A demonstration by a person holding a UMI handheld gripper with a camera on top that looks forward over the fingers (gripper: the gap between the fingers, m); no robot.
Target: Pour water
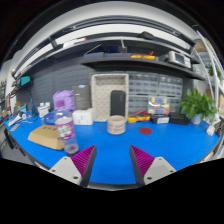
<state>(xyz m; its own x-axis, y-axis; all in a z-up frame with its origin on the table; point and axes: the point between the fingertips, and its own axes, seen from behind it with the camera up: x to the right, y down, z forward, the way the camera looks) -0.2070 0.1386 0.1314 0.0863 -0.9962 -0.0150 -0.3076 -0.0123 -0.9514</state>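
A clear plastic water bottle (65, 130) with a pale cap stands upright on the blue table (150, 140), ahead of my left finger. A purple jug-like container (63, 101) stands behind it. My gripper (112, 162) hovers low over the table with its magenta pads (83, 160) wide apart. Nothing is between the fingers, only bare blue table top.
A flat tan mat (45, 137) lies left of the bottle. A beige woven cup (116, 124) stands at mid table, a small red thing (146, 129) to its right. A white box (83, 116), a white appliance (110, 97), drawers (163, 98) and a green plant (198, 104) line the back.
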